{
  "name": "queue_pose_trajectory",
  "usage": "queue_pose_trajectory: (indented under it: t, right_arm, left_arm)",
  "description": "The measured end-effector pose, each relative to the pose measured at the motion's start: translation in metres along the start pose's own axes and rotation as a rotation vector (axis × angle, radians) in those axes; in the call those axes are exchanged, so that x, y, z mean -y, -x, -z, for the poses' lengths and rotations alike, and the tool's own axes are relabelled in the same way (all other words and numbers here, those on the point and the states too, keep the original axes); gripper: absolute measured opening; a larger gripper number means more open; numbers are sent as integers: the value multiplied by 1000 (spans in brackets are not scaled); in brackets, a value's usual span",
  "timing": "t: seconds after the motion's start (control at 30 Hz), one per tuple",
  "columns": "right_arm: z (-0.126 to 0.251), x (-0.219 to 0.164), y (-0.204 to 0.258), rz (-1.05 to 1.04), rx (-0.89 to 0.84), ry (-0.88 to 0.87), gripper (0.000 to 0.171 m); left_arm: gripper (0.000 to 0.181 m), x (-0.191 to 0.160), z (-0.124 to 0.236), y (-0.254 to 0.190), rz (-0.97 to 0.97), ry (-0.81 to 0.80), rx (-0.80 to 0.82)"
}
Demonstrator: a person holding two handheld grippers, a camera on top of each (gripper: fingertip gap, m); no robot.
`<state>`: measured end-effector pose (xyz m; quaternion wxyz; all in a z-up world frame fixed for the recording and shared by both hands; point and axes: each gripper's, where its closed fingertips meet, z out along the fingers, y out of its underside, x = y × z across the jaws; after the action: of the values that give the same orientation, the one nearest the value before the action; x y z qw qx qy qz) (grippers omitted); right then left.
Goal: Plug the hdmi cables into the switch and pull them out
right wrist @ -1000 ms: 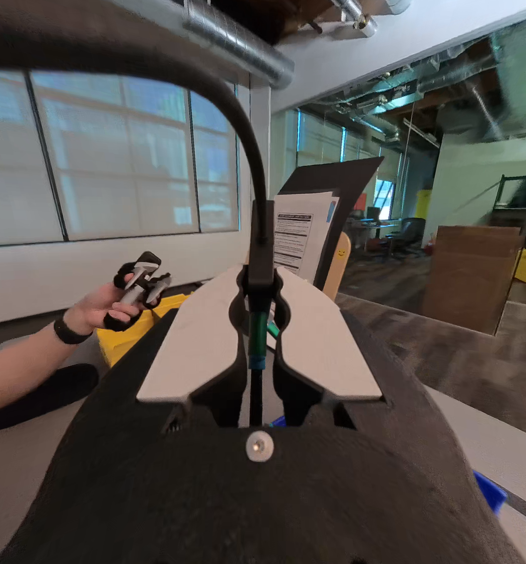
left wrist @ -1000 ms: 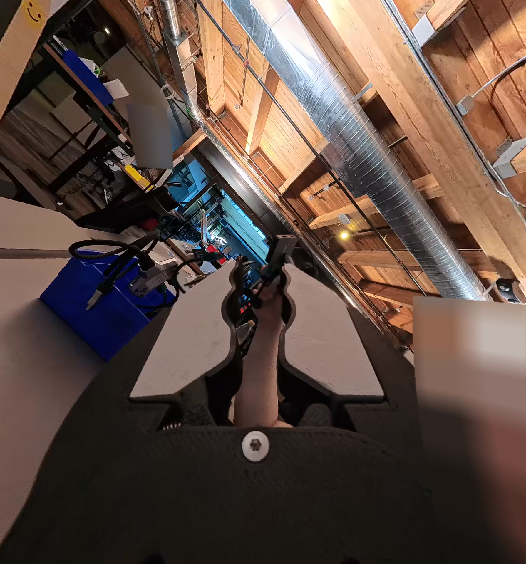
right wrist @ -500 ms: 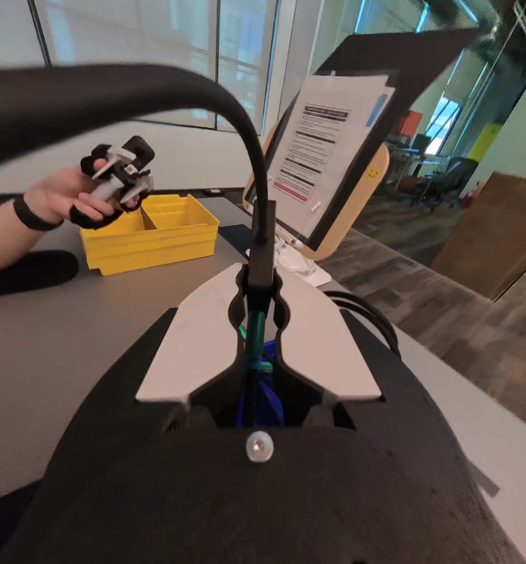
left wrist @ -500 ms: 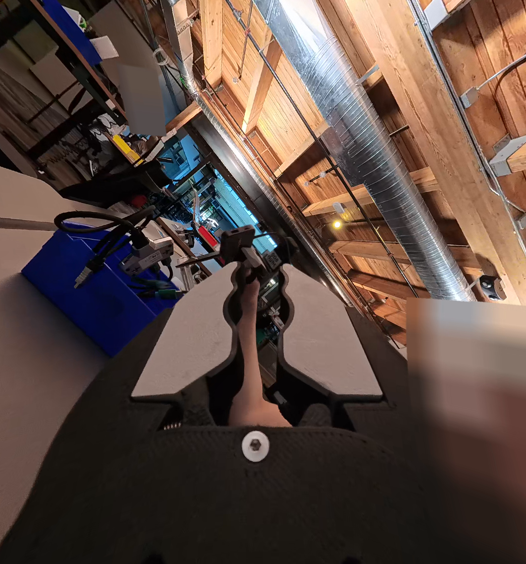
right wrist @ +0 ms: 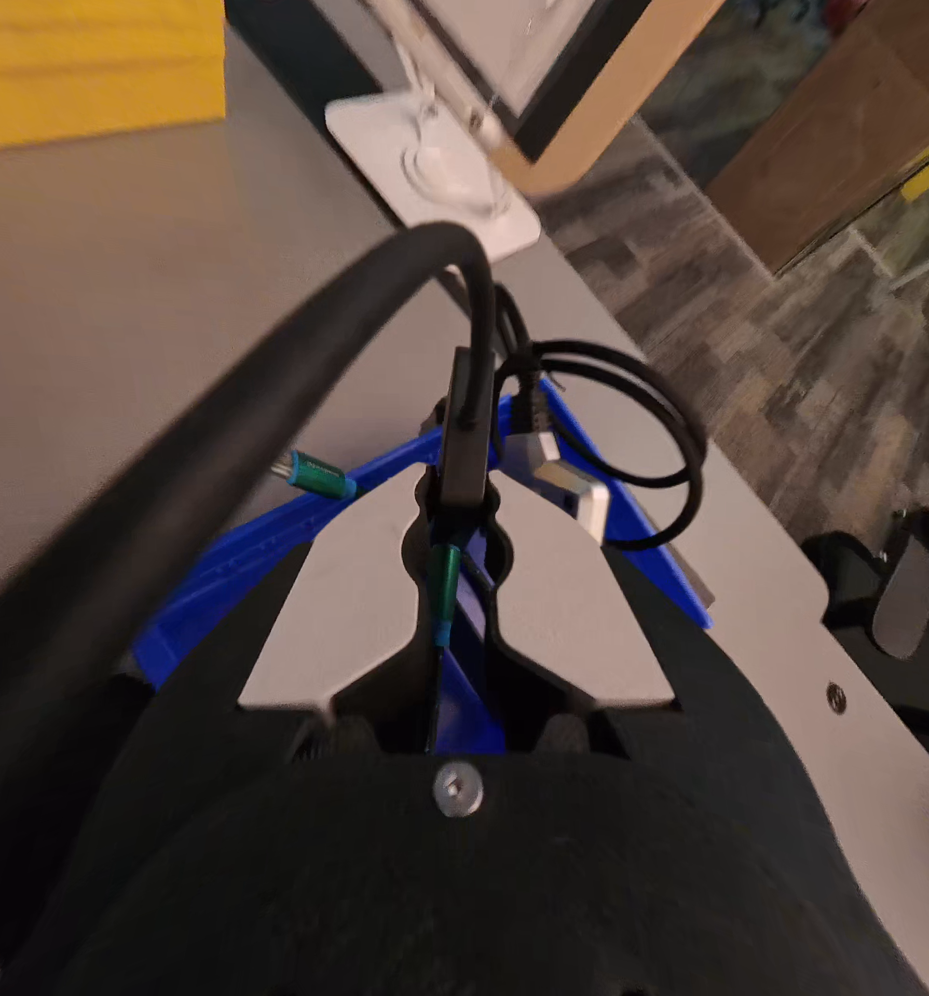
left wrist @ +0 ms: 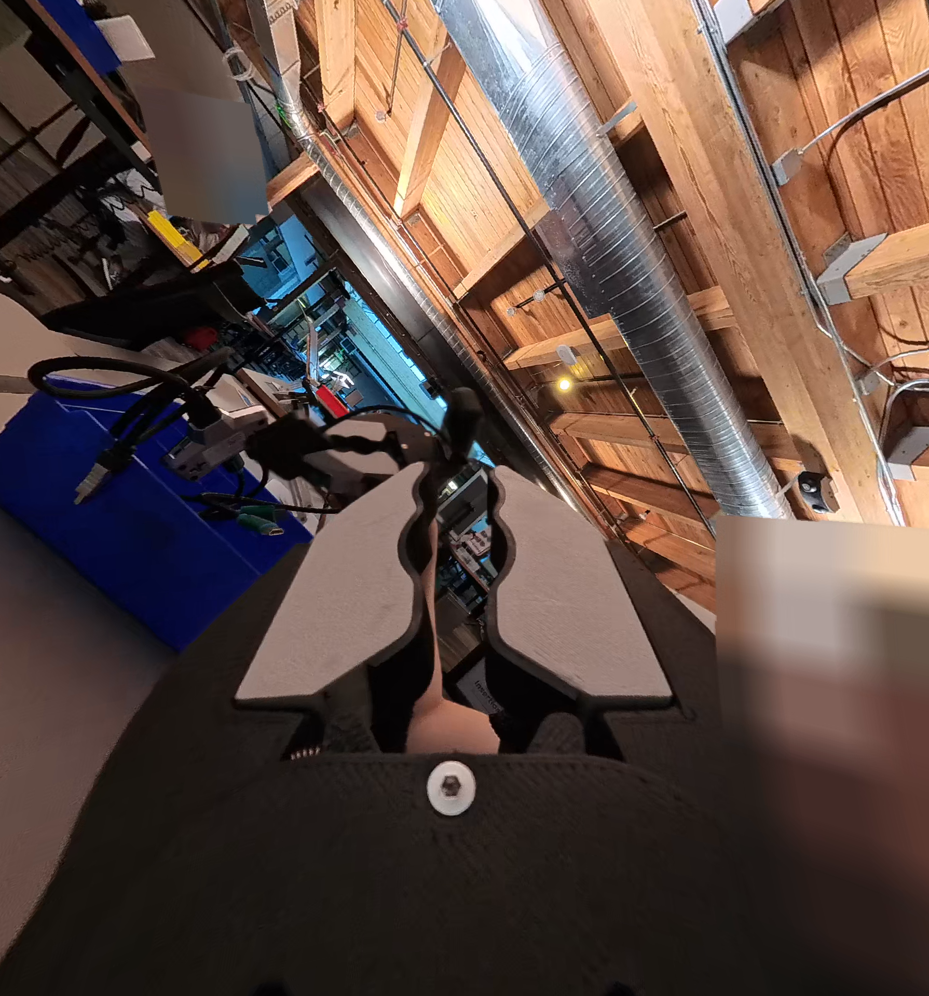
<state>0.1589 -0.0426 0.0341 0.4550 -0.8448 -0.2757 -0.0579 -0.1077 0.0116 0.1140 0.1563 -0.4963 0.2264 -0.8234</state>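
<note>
My right gripper (right wrist: 459, 479) is shut on a black HDMI plug (right wrist: 465, 431). Its thick black cable (right wrist: 290, 377) arcs up and off to the left. The plug hangs low over a blue bin (right wrist: 246, 555) holding green-tipped cables (right wrist: 317, 474) and a thin black loop (right wrist: 667, 431). A silver-grey piece (right wrist: 565, 479) lies just right of my fingertips. The left wrist view shows a small grey switch (left wrist: 209, 442) over the blue bin (left wrist: 128, 539), a black cable plugged in, the right gripper (left wrist: 343, 458) beside it. My left gripper (left wrist: 458, 474) points toward the ceiling, empty, its fingers a narrow gap apart.
A yellow bin (right wrist: 90, 64) stands at the back left of the grey table (right wrist: 101, 269). The white base (right wrist: 430, 161) of a document stand sits behind the blue bin. The table's edge (right wrist: 775, 566) runs along the right, with floor beyond. The left gripper's tips are roughly 30 centimeters from the right gripper's. To the small grey switch (left wrist: 209, 442): right tips about 8 centimeters, left tips about 35 centimeters.
My right gripper has swung down with the plug, from facing the room to just over the blue bin. In the left wrist view it arrives beside the grey switch. The left gripper stays the same.
</note>
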Motion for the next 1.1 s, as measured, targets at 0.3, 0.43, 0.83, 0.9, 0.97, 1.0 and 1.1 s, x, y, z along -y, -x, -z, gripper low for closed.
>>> queue_pose_trajectory:
  t: [0.3,0.43,0.83,0.9,0.97,1.0,1.1]
  right_arm:
    - [-49,-70,-1,30,-45,501,18]
    - [-60,-83,-3,92,-84,619,19]
    - [3,-30,-7,221,-244,397,33]
    - [28,-28,-11,188,-294,368,33]
    - [52,-32,-22,101,-367,344,33]
    - [64,-40,-28,29,-403,349,34]
    - [86,-91,-29,-235,-381,468,56]
  left_arm:
    - [15,-3,-4,-17,-23,10,-33]
    - [15,-4,-5,-14,-20,15,-27]
    - [15,-3,-5,-16,0,16,-44]
    - [15,3,0,-23,-13,7,-51]
    - [15,11,7,-33,-47,-1,-55]
    - [15,16,12,-38,-77,-2,-44]
    - [17,35,35,-52,-231,8,64]
